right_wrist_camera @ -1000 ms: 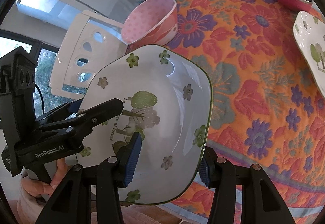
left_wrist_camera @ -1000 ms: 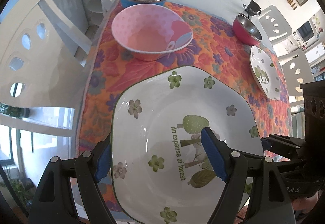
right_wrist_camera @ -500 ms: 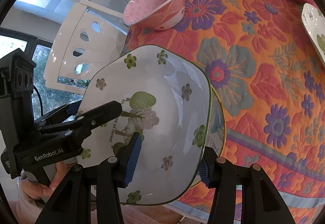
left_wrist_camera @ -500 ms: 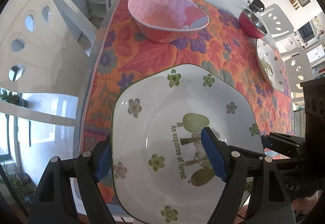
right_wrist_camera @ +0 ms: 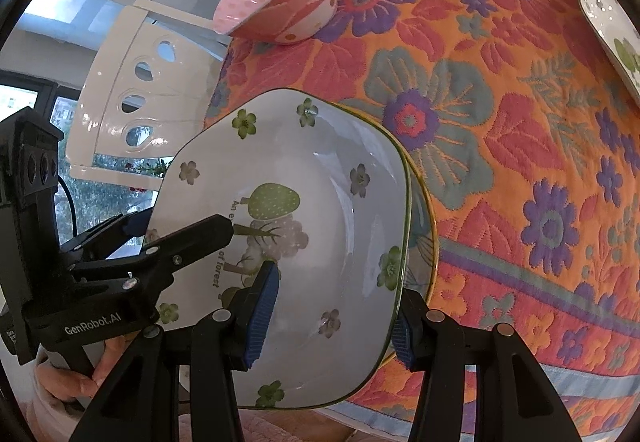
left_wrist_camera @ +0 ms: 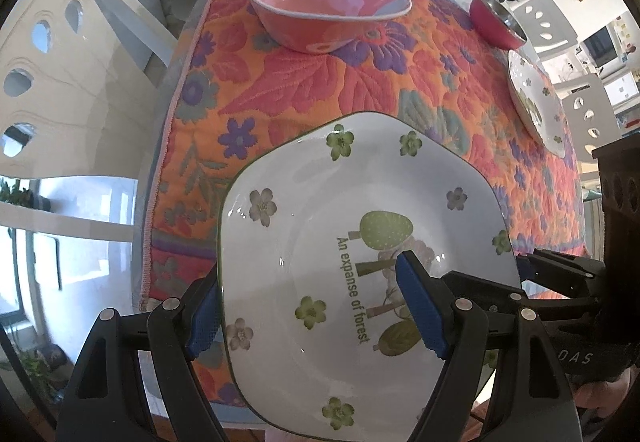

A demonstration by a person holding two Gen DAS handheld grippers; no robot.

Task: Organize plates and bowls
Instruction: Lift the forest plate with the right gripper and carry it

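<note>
Plate (left_wrist_camera: 360,262) hangs low over the near edge of the floral cloth (left_wrist_camera: 320,81), held by both grippers: left gripper (left_wrist_camera: 312,306) clamps its left rim, right gripper (right_wrist_camera: 332,314) its right rim. Under it there seems to be another plate (right_wrist_camera: 426,242). Glazed ceramic is stiff, slippery and breakable, so keep both rim holds.

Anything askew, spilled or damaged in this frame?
No spill or damage shows. The white forest plate is tilted, clamped at opposite rims by both grippers above another plate lying at the table's near edge.
</note>
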